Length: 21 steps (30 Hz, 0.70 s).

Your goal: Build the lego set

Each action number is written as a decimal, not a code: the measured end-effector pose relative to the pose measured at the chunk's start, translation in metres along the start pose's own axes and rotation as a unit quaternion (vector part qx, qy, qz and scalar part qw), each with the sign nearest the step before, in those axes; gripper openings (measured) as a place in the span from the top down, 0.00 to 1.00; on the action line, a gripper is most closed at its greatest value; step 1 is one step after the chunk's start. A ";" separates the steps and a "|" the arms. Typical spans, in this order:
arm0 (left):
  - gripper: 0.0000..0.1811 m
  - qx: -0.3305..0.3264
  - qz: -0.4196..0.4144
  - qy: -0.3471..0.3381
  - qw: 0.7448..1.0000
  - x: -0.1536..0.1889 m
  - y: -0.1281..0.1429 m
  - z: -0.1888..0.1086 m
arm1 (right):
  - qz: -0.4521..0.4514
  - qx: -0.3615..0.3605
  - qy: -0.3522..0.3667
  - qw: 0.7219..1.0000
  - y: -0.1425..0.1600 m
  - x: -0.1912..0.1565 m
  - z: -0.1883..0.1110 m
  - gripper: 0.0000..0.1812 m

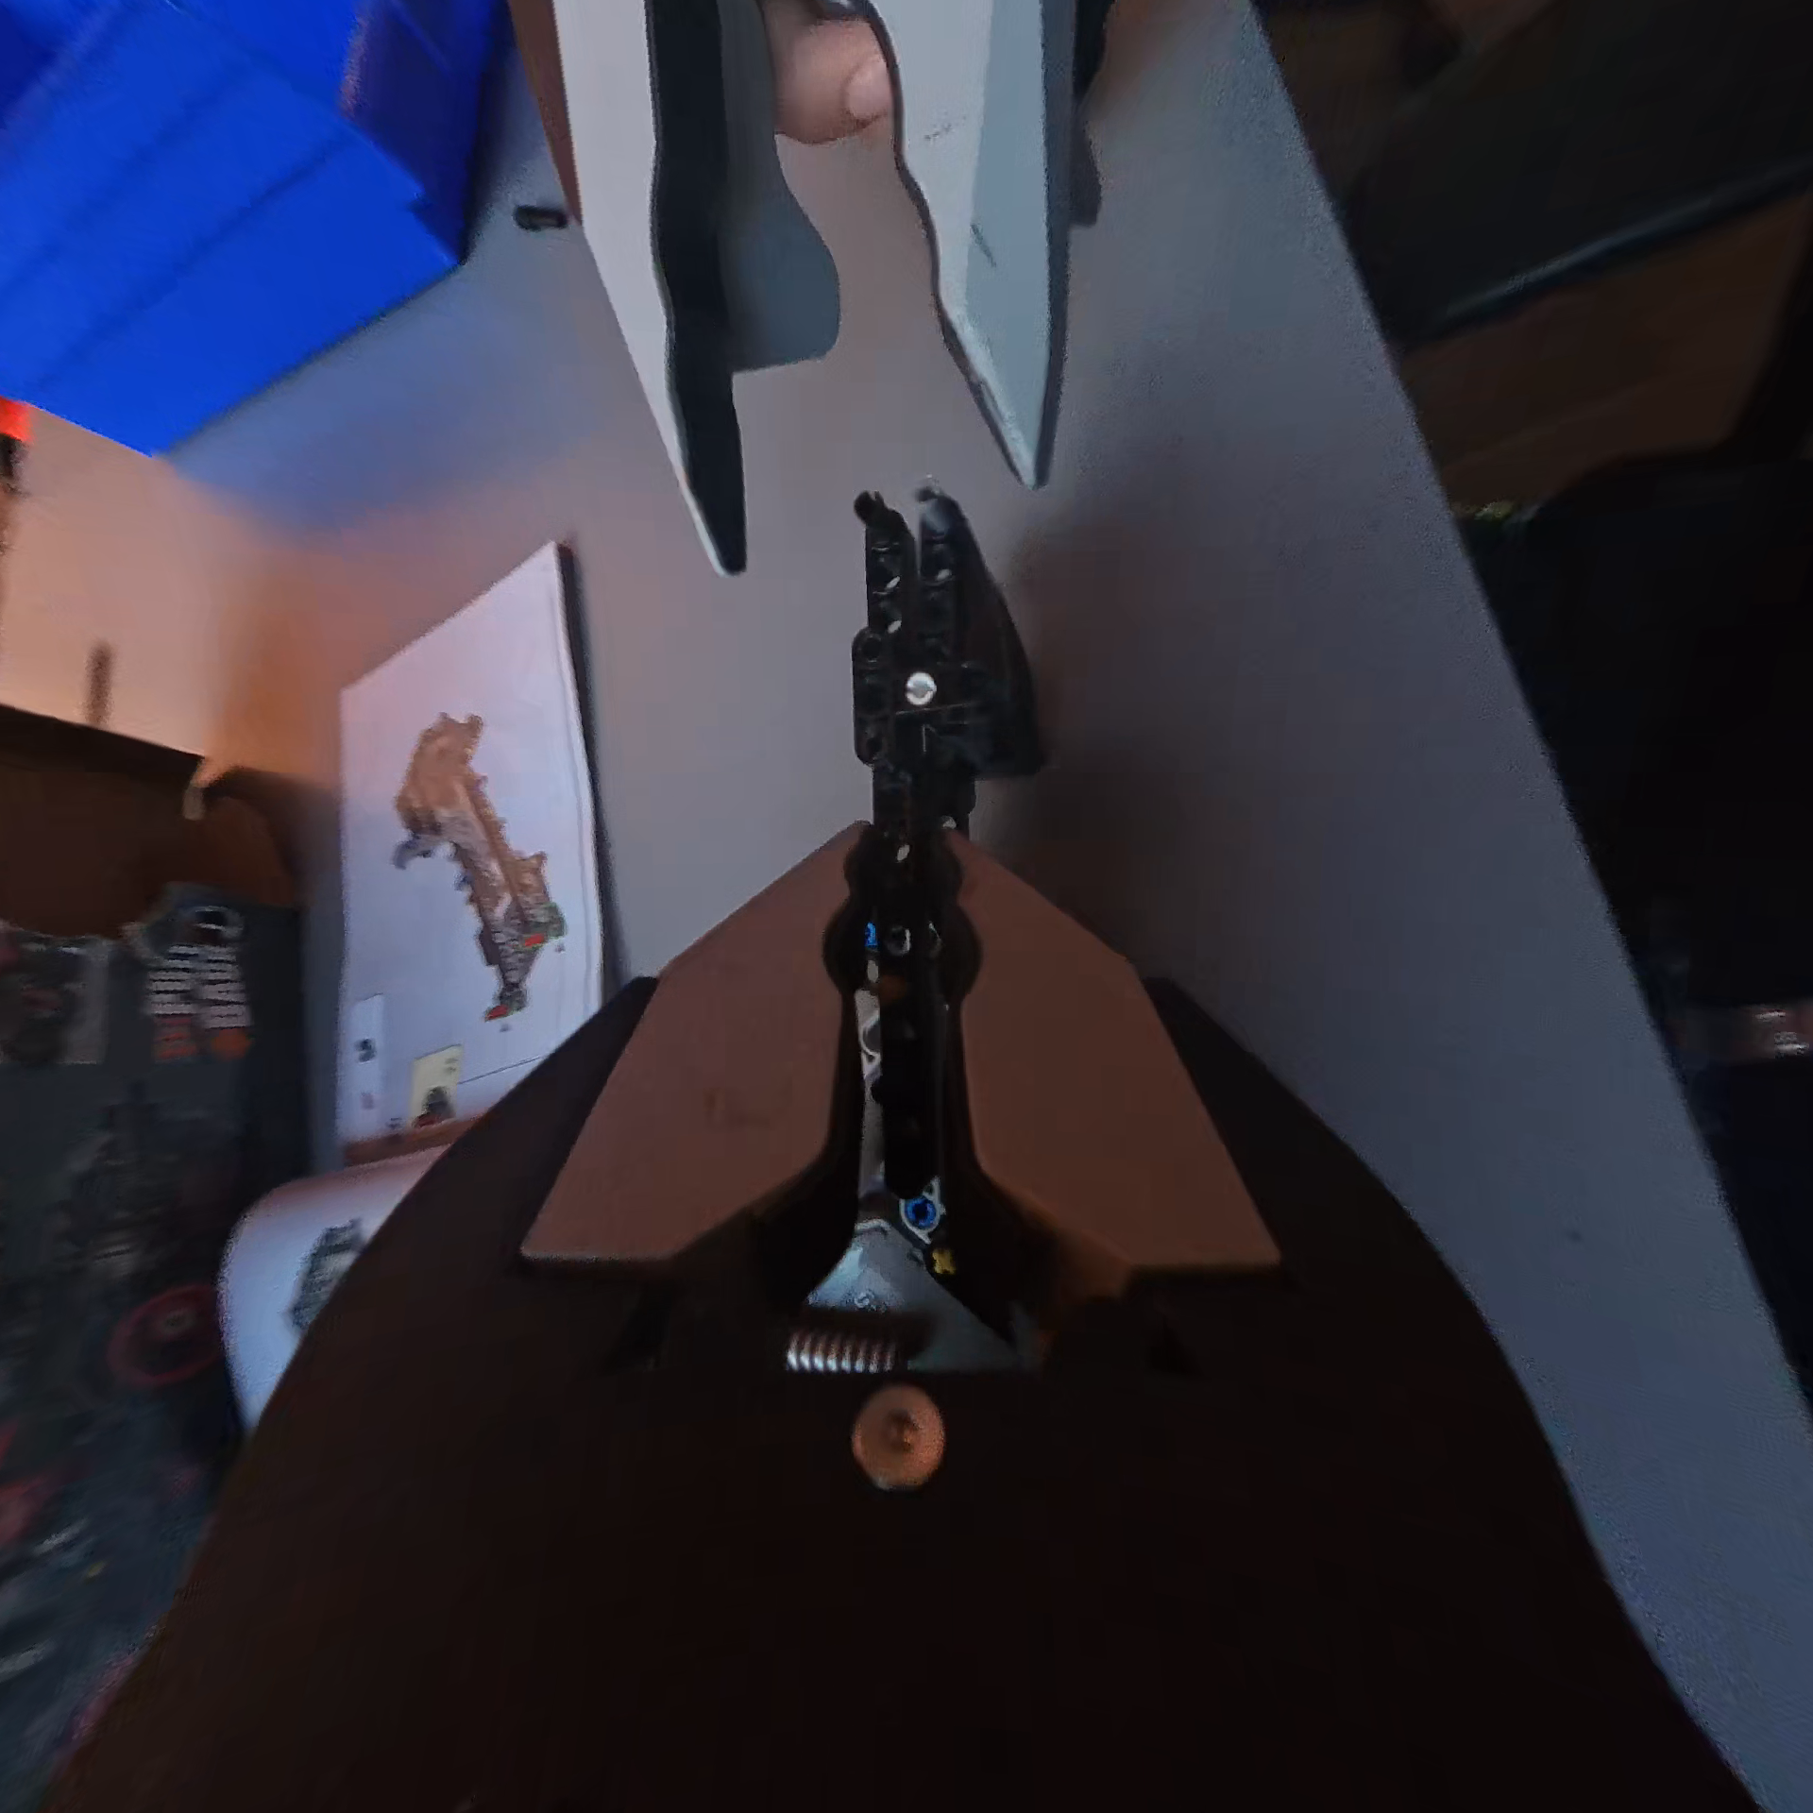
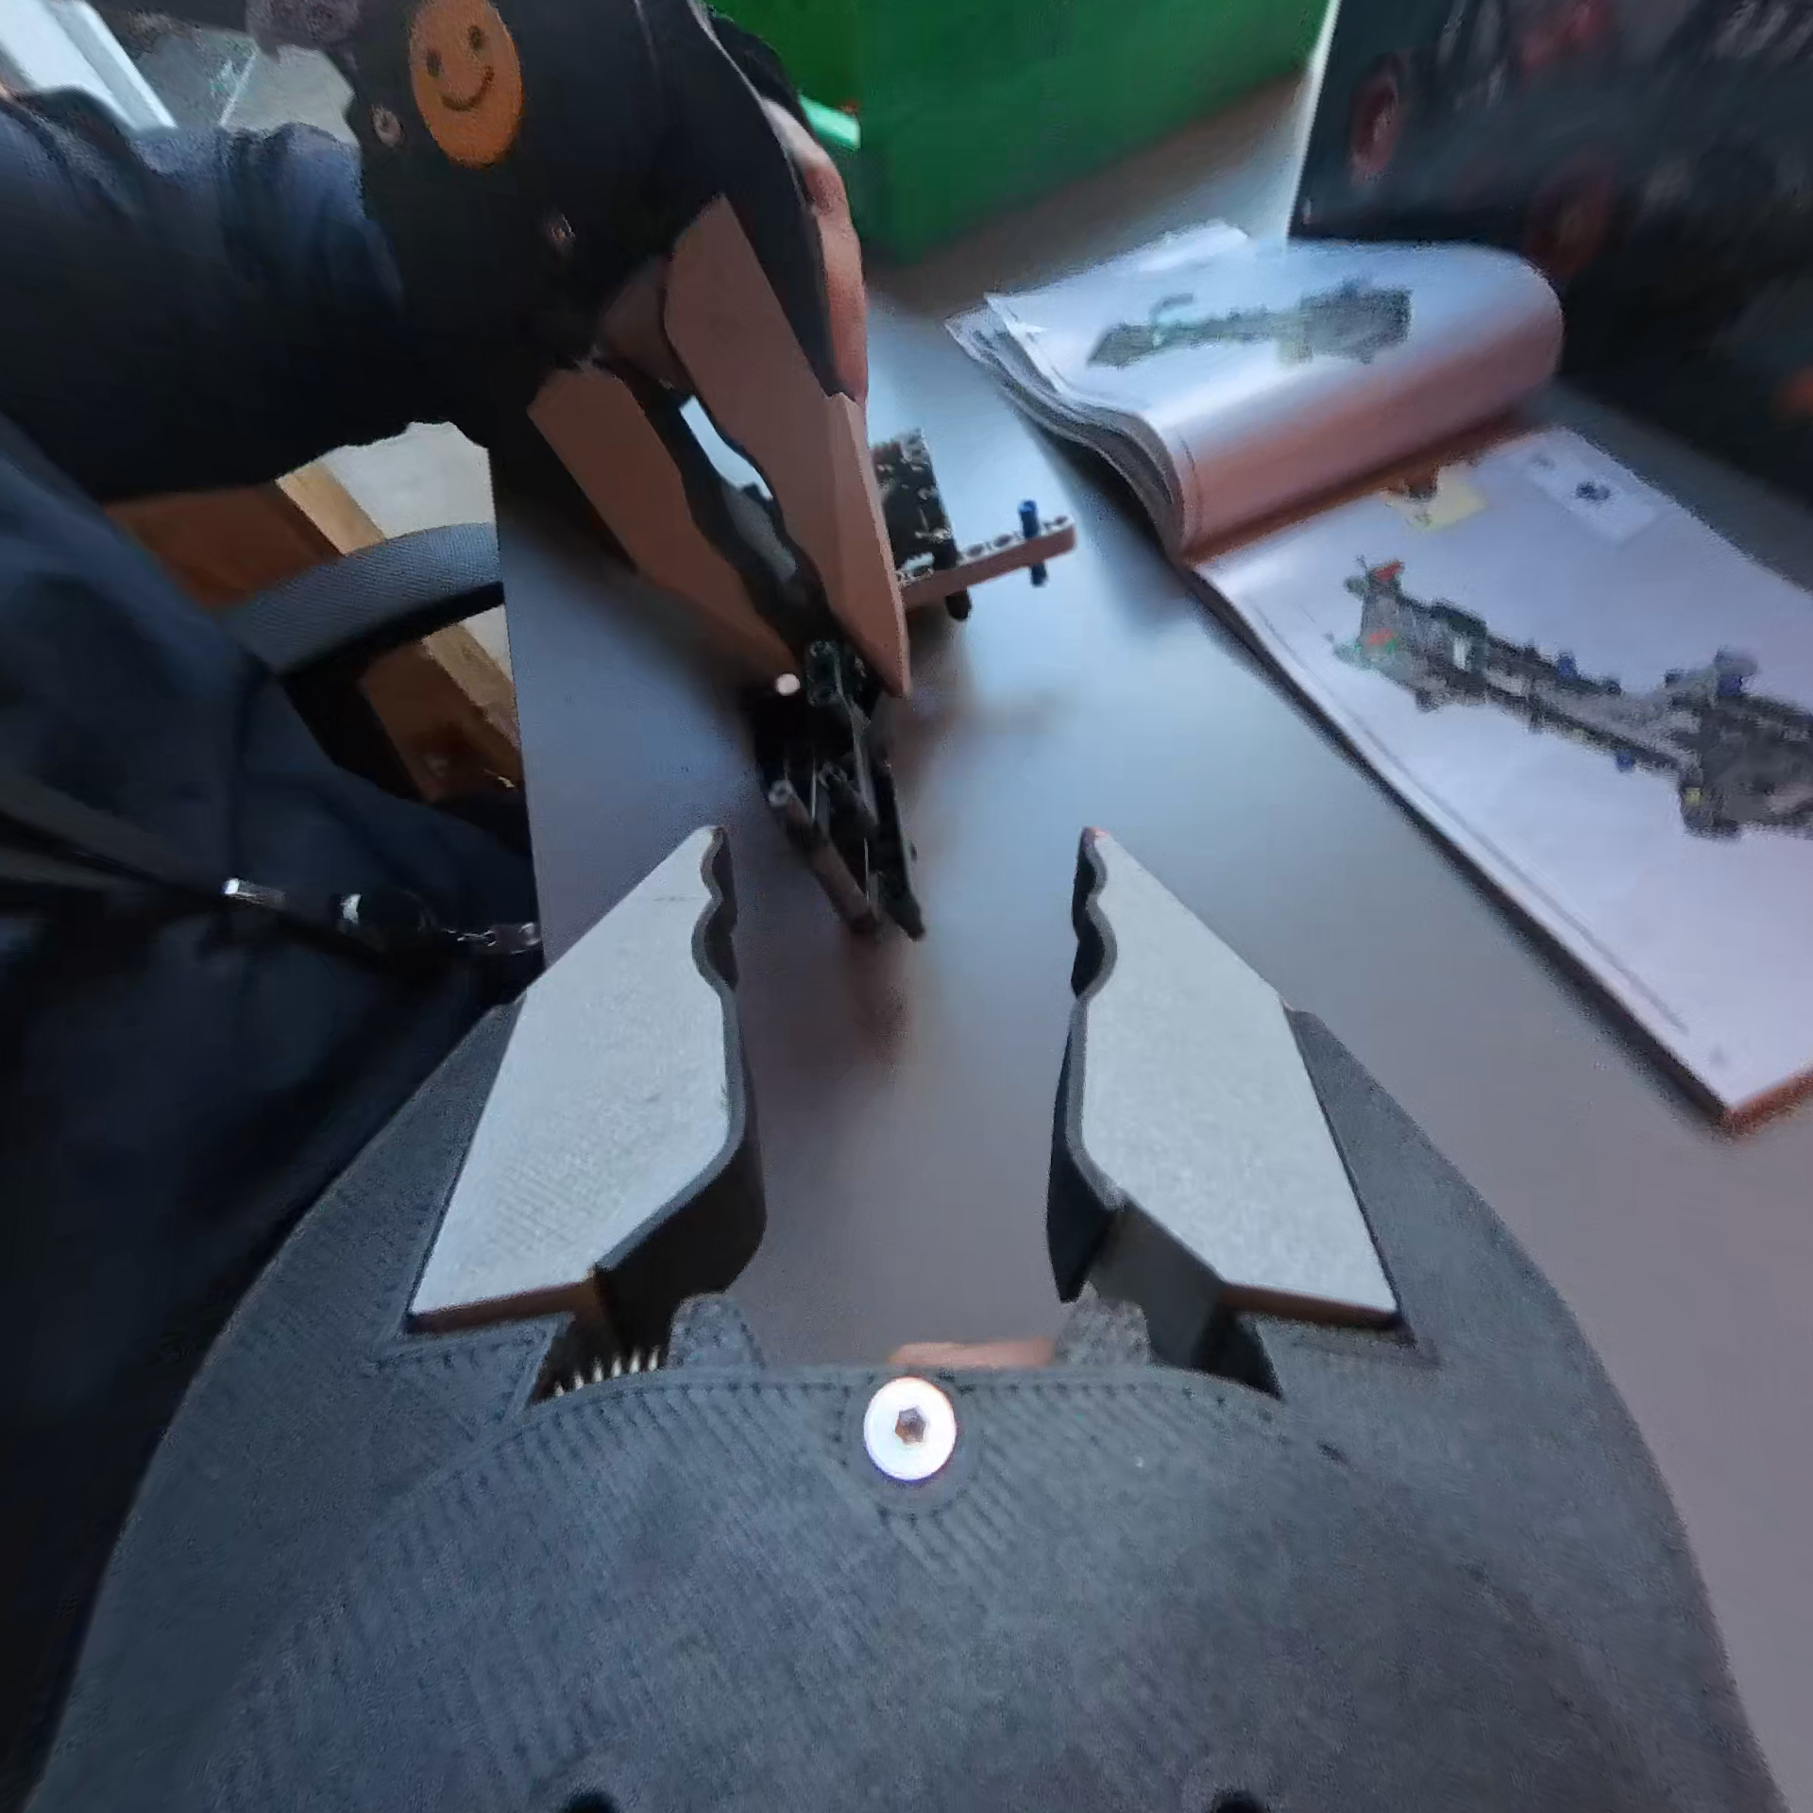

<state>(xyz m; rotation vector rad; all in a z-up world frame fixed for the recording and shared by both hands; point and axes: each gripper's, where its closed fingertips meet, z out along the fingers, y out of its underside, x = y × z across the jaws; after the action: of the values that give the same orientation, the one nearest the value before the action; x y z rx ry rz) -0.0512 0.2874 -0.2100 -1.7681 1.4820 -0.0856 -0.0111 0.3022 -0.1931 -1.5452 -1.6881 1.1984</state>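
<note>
In the left wrist view, the left gripper [image 1: 903, 883] has its brown fingers [image 1: 726, 1069] pressed onto a long black lego assembly [image 1: 917, 687], which sticks out past the fingertips over the grey table [image 1: 1226, 785]. Opposite, the right gripper [image 1: 883, 510] points back with its grey fingers spread, apart from the assembly's far end. An open instruction booklet [image 1: 471, 834] lies on the table to the left, a dark printed box [image 1: 147, 1079] stands beyond it, and a blue bin [image 1: 196, 196] sits in the upper left corner. The room behind is dim, with brown furniture at the upper right.

In the right wrist view, the right gripper [image 2: 903, 883] hangs over the grey table [image 2: 1128, 834] with its grey fingers [image 2: 608, 1060] wide apart and nothing between them. Ahead, the left gripper [image 2: 844, 657] pinches the black lego assembly [image 2: 844, 795], whose lower end is at the table; I cannot tell whether it touches. A second brown and black lego piece [image 2: 981, 540] lies just behind. The booklet [image 2: 1472, 608] lies open to the right, a green bin [image 2: 1030, 108] stands at the far edge, and a dark-sleeved arm [image 2: 196, 294] and a chair armrest [image 2: 373, 589] show at left.
</note>
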 end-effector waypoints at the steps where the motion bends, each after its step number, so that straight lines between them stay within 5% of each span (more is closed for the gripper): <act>1: 0.96 -0.006 0.019 -0.020 1.000 -0.001 0.001 0.000 | -0.022 0.013 0.002 1.000 -0.004 -0.004 0.004 0.64; 5: 0.96 -0.007 0.070 -0.082 0.994 -0.010 0.001 0.000 | -0.106 0.017 0.003 0.994 -0.012 -0.018 0.021 0.73; 9: 0.96 -0.038 0.066 -0.115 0.990 -0.020 0.014 0.001 | -0.175 -0.043 0.110 0.977 -0.006 0.000 0.035 0.78; 13: 0.96 -0.042 0.044 -0.125 0.990 -0.023 0.022 -0.002 | -0.242 -0.132 0.294 0.915 -0.003 0.024 0.034 0.84; 16: 0.95 -0.043 0.047 -0.133 0.989 -0.024 0.026 -0.005 | -0.313 -0.171 0.368 0.859 -0.006 0.026 0.035 0.85; 21: 0.94 -0.051 0.066 -0.157 0.984 -0.027 0.028 -0.005 | -0.321 -0.151 0.384 0.853 -0.009 0.024 0.036 0.86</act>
<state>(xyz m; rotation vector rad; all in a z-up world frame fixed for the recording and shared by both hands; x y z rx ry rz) -0.0842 0.3078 -0.2123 -1.6669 1.3869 0.3283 -0.0508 0.3170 -0.2060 -1.1965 -1.6255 -0.0566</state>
